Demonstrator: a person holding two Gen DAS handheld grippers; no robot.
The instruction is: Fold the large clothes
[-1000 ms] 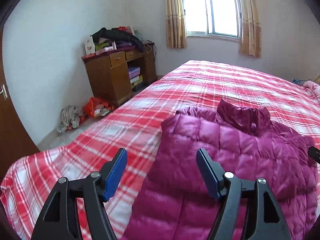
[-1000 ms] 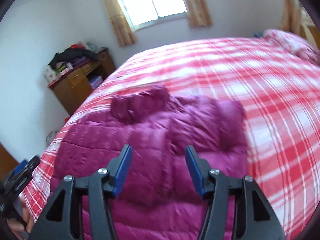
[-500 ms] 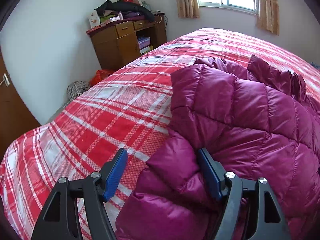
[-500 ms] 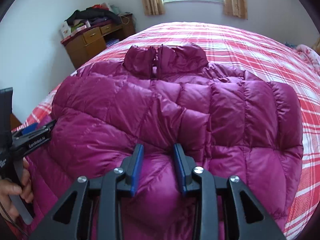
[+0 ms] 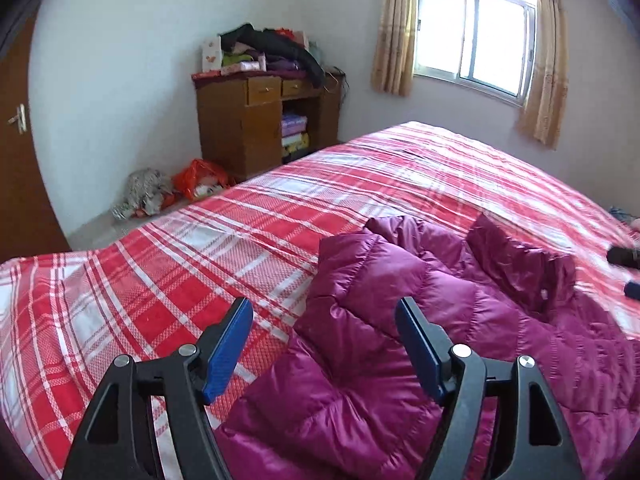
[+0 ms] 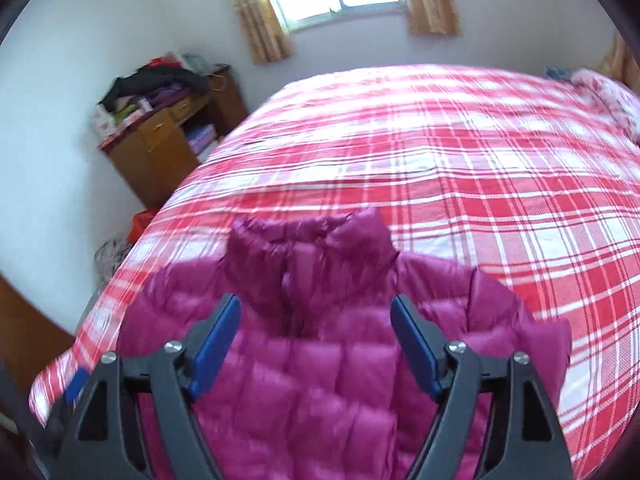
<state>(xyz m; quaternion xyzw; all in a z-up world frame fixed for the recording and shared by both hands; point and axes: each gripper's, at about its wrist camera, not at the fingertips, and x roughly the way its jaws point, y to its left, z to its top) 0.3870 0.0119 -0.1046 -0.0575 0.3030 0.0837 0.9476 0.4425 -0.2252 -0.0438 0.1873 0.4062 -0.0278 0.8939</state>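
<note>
A magenta quilted puffer jacket lies flat on the red and white plaid bed, collar toward the window. In the right wrist view the jacket fills the lower middle, its collar standing up. My left gripper is open and empty, held above the jacket's left shoulder edge. My right gripper is open and empty, held above the jacket's chest just below the collar. The right gripper's tips show at the right edge of the left wrist view.
A wooden desk piled with clothes stands by the left wall, with bags on the floor beside it. A curtained window is behind the bed. A brown door is at far left. A pink pillow lies at the bed's far right.
Both grippers have lifted up and back from the jacket. The right gripper, nearly shut low on the jacket half a second ago, has opened wide. The left gripper stays open.
</note>
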